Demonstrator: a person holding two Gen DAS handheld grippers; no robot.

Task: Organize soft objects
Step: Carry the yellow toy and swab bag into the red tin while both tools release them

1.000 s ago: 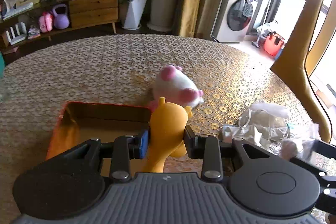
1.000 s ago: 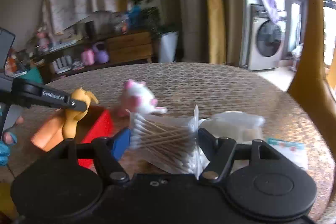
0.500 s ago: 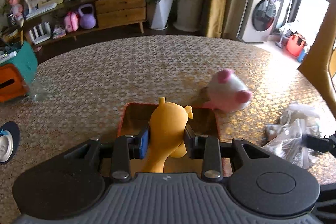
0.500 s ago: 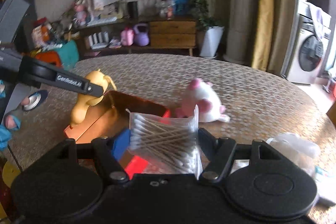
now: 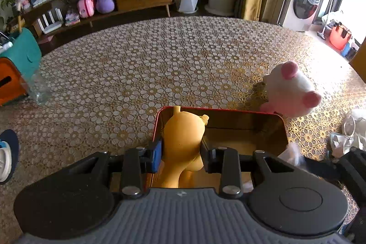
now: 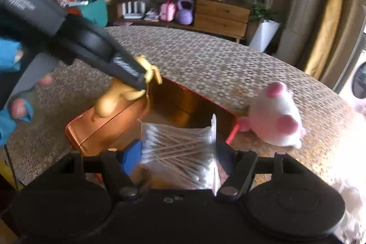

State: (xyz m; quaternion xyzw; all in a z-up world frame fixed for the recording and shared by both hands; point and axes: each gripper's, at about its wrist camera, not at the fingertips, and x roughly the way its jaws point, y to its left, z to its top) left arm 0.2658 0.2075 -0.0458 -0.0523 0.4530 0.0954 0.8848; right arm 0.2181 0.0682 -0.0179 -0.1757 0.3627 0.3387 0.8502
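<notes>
My left gripper [image 5: 181, 152] is shut on a yellow rubber toy animal [image 5: 185, 141] and holds it over the left end of a red tin with a gold inside [image 5: 278, 120]. The right wrist view shows the same toy [image 6: 119, 95] pinched above the tin's left rim [image 6: 75, 127]. My right gripper [image 6: 178, 150] is shut on a clear bag of cotton swabs [image 6: 180, 148], held over the tin's near right part. A white and pink plush toy [image 5: 290, 93] lies on the table just right of the tin, also seen as the plush [image 6: 276, 120] in the right wrist view.
A lace-patterned cloth covers the round table [image 5: 160, 61]. Crumpled white bags and wrappers [image 5: 350, 136] lie at the right. A clear bottle [image 5: 41, 88] and an orange and teal box [image 5: 16, 70] stand at the left edge. A hand in a blue sleeve [image 6: 13, 111] is at far left.
Both grippers have swung left and down over the tin with their loads. The plush and the white bags have slid rightward in both views.
</notes>
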